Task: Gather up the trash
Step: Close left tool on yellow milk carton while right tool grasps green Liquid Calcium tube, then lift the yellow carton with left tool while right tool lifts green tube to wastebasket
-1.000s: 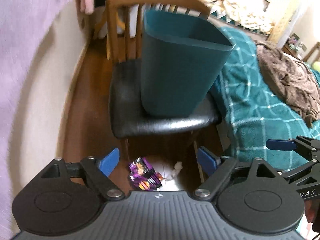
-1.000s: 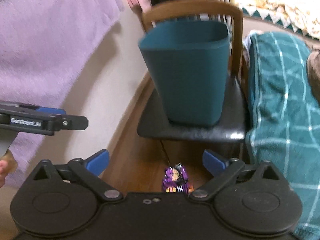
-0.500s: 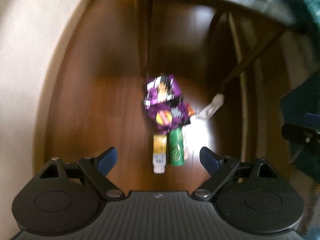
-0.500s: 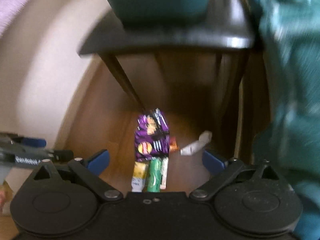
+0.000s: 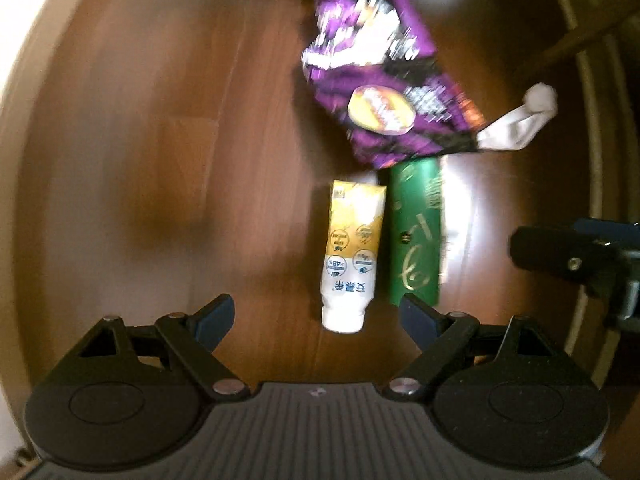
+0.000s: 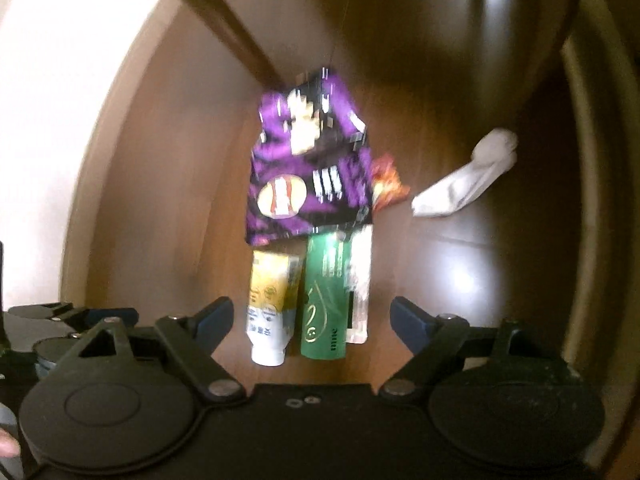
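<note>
Lying on a brown wooden floor [image 5: 140,160] is a small cluster of trash, seen from above by two handheld grippers. A crumpled purple snack bag [image 5: 384,80] is sitting farthest from the fingers, overlapping the far ends of a yellow-and-white tube [image 5: 350,260] and a green packet [image 5: 416,236], which are lying side by side, touching. A white crumpled paper [image 5: 516,124] is lying at the bag's right corner.

The left gripper [image 5: 316,316] is hovering with its fingers spread wide, and the tube's white cap is lying between the tips, untouched.

The right gripper [image 6: 310,318] has just been narrowing its jaws, though they are standing apart, gripping nothing; the near ends of the tube [image 6: 270,304] and packet [image 6: 326,300] are lying between its fingertips. A chair leg [image 6: 228,20] is slanting down behind the bag [image 6: 308,168].
</note>
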`<state>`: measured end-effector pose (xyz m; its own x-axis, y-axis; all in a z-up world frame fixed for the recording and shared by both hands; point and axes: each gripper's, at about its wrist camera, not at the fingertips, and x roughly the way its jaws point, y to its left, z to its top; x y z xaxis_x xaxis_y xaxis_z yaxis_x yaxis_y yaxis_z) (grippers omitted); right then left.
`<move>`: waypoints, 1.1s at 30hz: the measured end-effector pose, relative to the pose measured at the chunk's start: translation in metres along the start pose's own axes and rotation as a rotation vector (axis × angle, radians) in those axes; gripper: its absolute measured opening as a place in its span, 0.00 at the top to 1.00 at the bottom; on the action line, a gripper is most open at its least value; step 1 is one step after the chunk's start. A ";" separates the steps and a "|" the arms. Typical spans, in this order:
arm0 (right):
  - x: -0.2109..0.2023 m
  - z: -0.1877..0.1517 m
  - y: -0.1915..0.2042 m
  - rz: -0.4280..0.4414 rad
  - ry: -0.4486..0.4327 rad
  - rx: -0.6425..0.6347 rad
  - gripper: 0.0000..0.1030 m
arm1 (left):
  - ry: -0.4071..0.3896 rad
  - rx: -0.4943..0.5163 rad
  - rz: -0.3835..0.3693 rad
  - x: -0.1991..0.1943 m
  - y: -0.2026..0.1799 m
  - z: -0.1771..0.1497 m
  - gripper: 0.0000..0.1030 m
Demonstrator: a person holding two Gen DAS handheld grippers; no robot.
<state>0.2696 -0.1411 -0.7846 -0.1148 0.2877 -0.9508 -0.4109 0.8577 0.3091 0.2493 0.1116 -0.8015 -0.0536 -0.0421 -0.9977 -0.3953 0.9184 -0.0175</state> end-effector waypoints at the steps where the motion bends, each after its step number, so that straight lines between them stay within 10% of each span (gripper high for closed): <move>1: 0.015 0.000 -0.001 0.001 0.012 -0.001 0.20 | 0.002 -0.004 -0.001 0.013 0.000 0.002 0.12; 16: 0.136 0.019 0.002 -0.079 0.119 -0.042 0.54 | 0.040 -0.012 -0.046 0.094 -0.005 0.019 0.25; 23: 0.151 0.018 0.016 -0.098 0.124 -0.063 0.53 | 0.056 -0.038 -0.090 0.102 -0.005 0.019 0.57; 33: 0.129 0.003 0.024 -0.077 0.113 -0.057 0.54 | 0.069 -0.059 -0.064 0.088 0.004 -0.001 0.57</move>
<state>0.2475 -0.0820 -0.8994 -0.1809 0.1695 -0.9688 -0.4731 0.8486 0.2368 0.2419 0.1113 -0.8898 -0.0889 -0.1287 -0.9877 -0.4535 0.8881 -0.0749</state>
